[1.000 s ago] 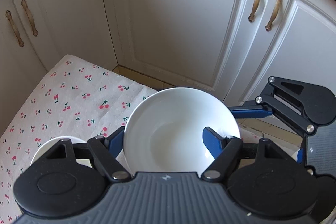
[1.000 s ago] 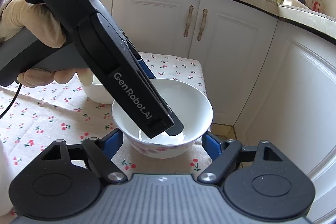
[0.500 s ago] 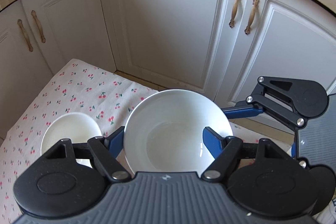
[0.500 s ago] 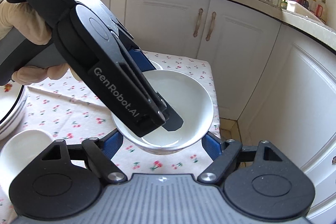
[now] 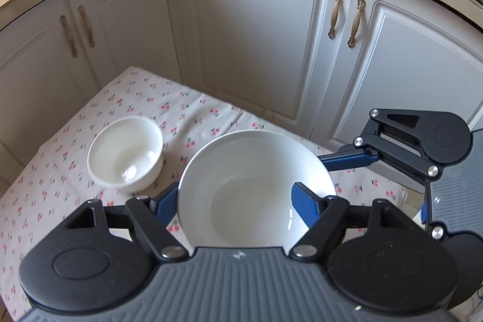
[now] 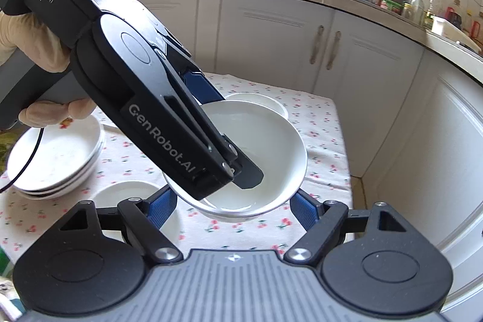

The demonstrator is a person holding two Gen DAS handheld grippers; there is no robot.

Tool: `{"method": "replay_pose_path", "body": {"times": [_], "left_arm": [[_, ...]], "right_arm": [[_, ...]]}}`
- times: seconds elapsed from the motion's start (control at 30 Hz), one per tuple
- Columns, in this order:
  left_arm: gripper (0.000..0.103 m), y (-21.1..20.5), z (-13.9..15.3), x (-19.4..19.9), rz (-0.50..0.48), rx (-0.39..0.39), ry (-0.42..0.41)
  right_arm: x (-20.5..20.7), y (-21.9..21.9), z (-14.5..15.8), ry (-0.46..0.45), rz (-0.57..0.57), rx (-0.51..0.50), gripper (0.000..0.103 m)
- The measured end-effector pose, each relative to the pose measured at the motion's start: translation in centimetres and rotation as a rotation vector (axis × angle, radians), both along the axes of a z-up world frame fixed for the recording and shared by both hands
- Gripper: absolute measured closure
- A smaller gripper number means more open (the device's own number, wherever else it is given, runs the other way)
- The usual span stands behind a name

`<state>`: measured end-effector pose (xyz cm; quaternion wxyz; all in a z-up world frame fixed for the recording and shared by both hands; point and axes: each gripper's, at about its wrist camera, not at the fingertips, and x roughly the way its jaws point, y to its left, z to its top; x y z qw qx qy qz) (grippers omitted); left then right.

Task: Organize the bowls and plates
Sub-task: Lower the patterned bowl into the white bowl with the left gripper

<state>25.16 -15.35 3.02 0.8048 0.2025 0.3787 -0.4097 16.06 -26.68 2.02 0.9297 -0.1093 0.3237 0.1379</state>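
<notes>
Left gripper (image 5: 237, 198) is clamped on the big white bowl (image 5: 253, 153). One finger sits inside the bowl and the other is outside the wall, so it's pinching the rim on its near side. The right wrist view shows this clearly, along with the gloved hand (image 6: 36, 50) on the handle.

Right gripper (image 6: 234, 199) has its fingers spread to either side of the bowl's lower half. Honestly I can't tell if the pads are pressing on it or just sitting alongside.

The bowl is up off the cherry-print tablecloth (image 5: 169, 107), tilted a bit, hanging over the end near the cabinet doors (image 5: 256, 44).

My take on handling:
- It looks like glazed ceramic, so stiff, fairly heavy for a one-sided pinch, slick and chippable.
- A rim grip lets it swing or slide out, so a second contact on the opposite wall or under the foot seems smart.
- I'd set it down gently rather than drop it.

A smaller white bowl (image 5: 125, 153) sits on the cloth just to the left, and a stack of plates (image 6: 54, 159) is further along. Nesting it into either means glaze on glaze, so go slow.
</notes>
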Motion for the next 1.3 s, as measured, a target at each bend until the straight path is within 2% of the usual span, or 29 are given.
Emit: {"method": "replay_pose_path", "body": {"times": [0.4, 0.7, 1.1, 1.3], "left_arm": [[0.026, 3.7, 0.0, -2.8, 0.062, -0.018, 0.010], [0.026, 5.5, -1.1, -3.9, 0.080, -0.016, 0.032], [0.026, 6.6, -3.3, -4.2, 0.110, -0.022, 0.080], [0.026, 6.5, -4.0, -4.5, 0.104, -0.014, 0.074]], "right_arm": [[-2.2, 3.4, 0.2, 0.013, 0.054, -0.012, 0.018], [-3.3, 4.7, -0.4, 0.057, 0.081, 0.008, 0.018], [-3.6, 5.9, -2.2, 0.105, 0.097, -0.001, 0.018], [-3.6, 5.7, -2.9, 0.140, 0.093, 0.036, 0.018]]}}
